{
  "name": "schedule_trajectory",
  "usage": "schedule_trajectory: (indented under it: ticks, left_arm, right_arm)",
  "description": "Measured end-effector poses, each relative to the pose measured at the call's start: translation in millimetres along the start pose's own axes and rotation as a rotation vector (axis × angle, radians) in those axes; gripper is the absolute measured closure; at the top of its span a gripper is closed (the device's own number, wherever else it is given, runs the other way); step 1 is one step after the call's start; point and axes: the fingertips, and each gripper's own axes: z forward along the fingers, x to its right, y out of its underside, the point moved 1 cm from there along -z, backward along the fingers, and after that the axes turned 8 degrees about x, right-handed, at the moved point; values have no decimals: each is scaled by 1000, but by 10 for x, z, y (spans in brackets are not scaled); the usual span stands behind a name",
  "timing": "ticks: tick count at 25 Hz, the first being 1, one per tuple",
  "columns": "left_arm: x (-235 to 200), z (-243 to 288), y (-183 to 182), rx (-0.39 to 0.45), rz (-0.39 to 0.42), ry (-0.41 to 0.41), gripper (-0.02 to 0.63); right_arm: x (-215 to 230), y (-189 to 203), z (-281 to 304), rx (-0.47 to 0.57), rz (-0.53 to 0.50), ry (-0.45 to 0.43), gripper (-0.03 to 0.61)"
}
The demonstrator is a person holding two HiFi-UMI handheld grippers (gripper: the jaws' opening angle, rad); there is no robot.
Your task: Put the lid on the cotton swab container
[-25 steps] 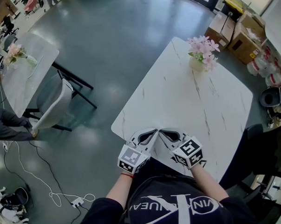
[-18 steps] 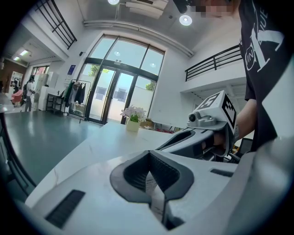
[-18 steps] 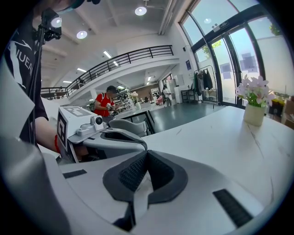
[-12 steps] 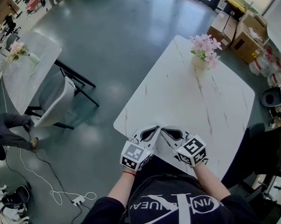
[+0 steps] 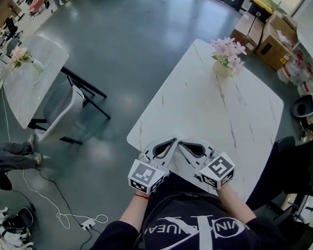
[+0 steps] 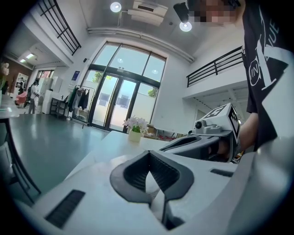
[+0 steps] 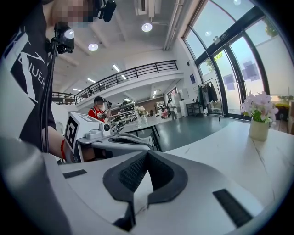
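Observation:
No cotton swab container and no lid show in any view. My left gripper (image 5: 165, 146) and right gripper (image 5: 191, 146) sit side by side over the near edge of the white marble table (image 5: 207, 112), tips pointing away from me. In the left gripper view the left gripper (image 6: 148, 156) has its dark pads meeting at the tip with nothing between them. The right gripper (image 7: 147, 155) looks the same in its own view, shut and empty. Each gripper sees the other one beside it.
A small vase of pink flowers (image 5: 225, 59) stands at the table's far end. A second marble table (image 5: 30, 75) and a grey chair (image 5: 60, 115) stand to the left. Cardboard boxes (image 5: 266, 34) lie beyond the table, a cable (image 5: 46, 199) on the floor.
Both grippers drew slightly toward me and their marker cubes spread a little apart. The seated person at the far left has shifted mostly out of view.

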Motion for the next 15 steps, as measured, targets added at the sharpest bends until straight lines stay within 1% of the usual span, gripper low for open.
schedule_trajectory:
  ticks: [15]
  left_arm:
    - [80,-32,-388,71,20,19,609]
  right_arm:
    - [-90,-369,-69,62,-39,-25,577]
